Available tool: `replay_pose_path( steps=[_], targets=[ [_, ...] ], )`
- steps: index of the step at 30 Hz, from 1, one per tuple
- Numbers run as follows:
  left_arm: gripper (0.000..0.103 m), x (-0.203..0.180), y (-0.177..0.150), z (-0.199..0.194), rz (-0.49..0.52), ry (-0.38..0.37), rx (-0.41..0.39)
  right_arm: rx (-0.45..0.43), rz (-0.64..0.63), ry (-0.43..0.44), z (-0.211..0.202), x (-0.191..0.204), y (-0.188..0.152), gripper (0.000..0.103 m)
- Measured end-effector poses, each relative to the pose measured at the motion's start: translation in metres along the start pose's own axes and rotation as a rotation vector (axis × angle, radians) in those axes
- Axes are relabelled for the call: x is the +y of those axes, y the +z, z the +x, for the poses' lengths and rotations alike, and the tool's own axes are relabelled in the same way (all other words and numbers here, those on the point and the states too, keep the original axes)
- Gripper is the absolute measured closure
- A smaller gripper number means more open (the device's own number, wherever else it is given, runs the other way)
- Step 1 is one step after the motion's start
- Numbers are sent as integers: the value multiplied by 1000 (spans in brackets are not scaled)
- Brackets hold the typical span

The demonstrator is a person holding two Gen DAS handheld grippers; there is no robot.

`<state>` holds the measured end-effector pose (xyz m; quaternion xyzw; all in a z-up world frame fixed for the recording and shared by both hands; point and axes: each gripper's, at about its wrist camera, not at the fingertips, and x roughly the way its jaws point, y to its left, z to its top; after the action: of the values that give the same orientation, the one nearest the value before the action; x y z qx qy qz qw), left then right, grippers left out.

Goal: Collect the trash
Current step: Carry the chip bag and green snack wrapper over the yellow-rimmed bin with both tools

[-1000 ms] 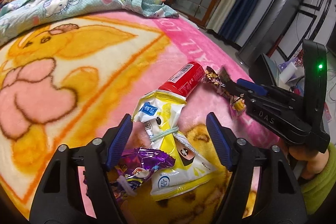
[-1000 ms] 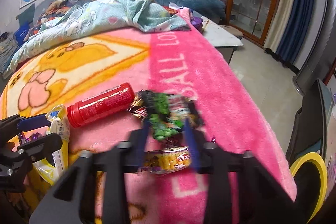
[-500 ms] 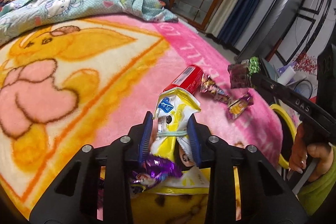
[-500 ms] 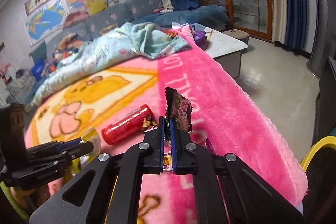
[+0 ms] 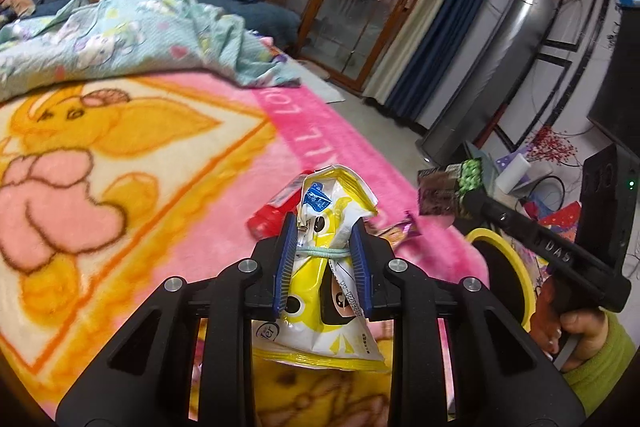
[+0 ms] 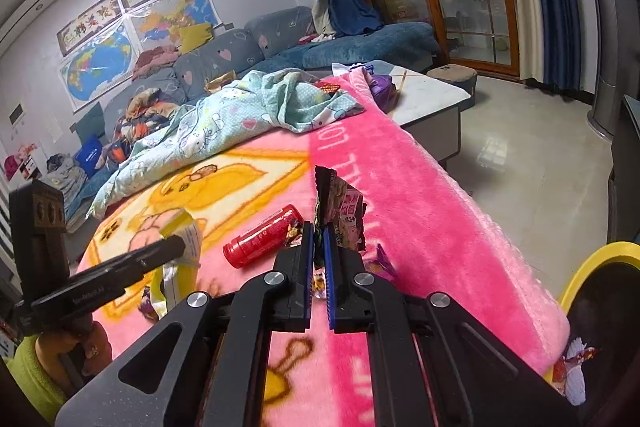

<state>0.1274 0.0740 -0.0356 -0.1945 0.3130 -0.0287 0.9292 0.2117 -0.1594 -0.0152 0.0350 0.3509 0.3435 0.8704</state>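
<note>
My left gripper [image 5: 323, 255] is shut on a yellow and white snack bag [image 5: 320, 307] and holds it above the pink blanket [image 5: 160, 187]. My right gripper [image 6: 319, 247] is shut on a dark snack wrapper [image 6: 340, 211], lifted off the blanket; it also shows in the left wrist view [image 5: 448, 193]. A red can [image 6: 262, 241] lies on its side on the blanket, with small candy wrappers [image 6: 384, 261] beside it. A yellow-rimmed bin [image 6: 600, 287] stands past the blanket's right edge, also seen in the left wrist view [image 5: 504, 275].
A crumpled light blue quilt [image 6: 240, 115] lies at the far end of the blanket. A low white table [image 6: 424, 95] and blue-grey sofas [image 6: 360, 43] stand behind. Bare tiled floor [image 6: 520, 155] lies to the right.
My left gripper closed on the yellow bag and lifted it off the blanket. My right gripper closed on the dark wrapper and raised it, moving toward the bin side.
</note>
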Motion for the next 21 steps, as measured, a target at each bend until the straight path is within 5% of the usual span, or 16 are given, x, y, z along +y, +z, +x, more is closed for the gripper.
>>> replay_pose_path(
  steps=[21],
  targets=[
    [84, -84, -10, 5, 162, -114, 14, -73, 60, -113, -62, -39, -15, 98]
  ],
)
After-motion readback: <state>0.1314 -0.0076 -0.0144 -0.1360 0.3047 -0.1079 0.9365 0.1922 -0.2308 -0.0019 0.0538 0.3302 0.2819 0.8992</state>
